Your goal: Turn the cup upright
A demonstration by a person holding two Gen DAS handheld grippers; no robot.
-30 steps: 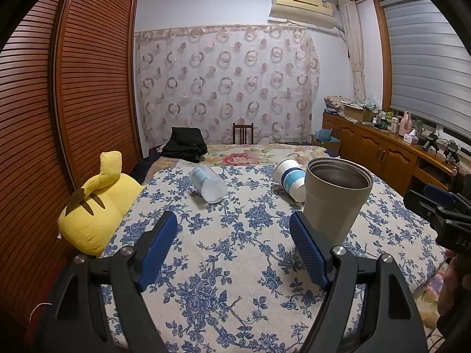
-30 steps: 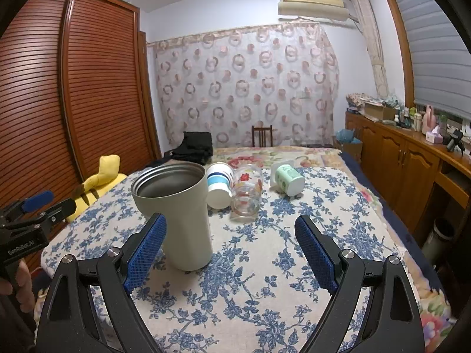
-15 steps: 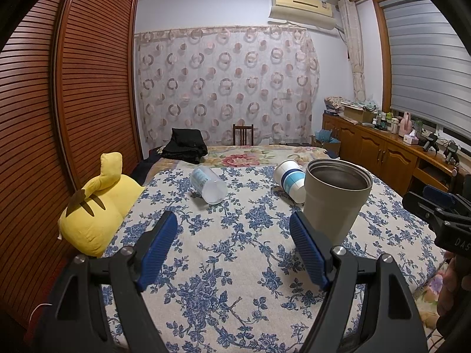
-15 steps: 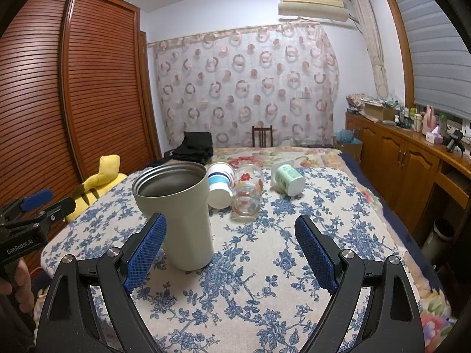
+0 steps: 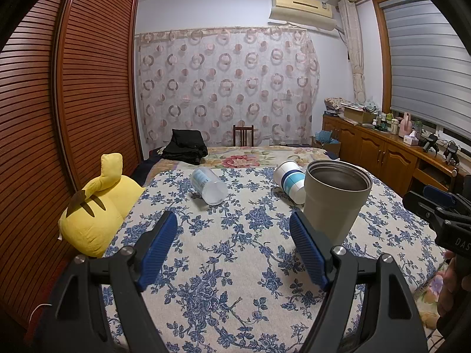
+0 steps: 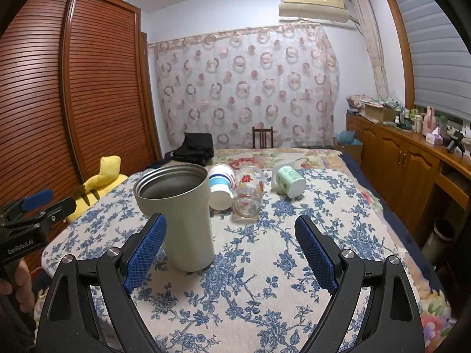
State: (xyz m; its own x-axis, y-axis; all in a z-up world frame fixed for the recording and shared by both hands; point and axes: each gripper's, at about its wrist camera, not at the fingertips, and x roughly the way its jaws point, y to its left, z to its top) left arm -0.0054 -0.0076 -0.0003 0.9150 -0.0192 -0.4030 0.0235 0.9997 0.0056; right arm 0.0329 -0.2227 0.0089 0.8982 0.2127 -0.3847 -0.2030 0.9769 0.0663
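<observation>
We saw the grey tumbler (image 6: 179, 214) standing upright on the floral bedspread (image 6: 265, 264), mouth up, showing only bare metal inside. Behind it three cups lay tipped: a blue-banded cup (image 6: 221, 186), a clear glass (image 6: 248, 194) and a green mug (image 6: 290, 181). Our left gripper (image 5: 232, 247) and right gripper (image 6: 231, 251) were spread wide, empty; the tumbler stood just beyond the right gripper's left finger.

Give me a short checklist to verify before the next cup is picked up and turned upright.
1. Left gripper open, holding nothing: ok.
2. Right gripper open, holding nothing: ok.
3. Grey tumbler already upright: ok.
4. Blue-striped cup, glass, green cup and clear cup upright: not ok, all on their sides.
5. Striped cup and glass apart: cannot tell.
</observation>
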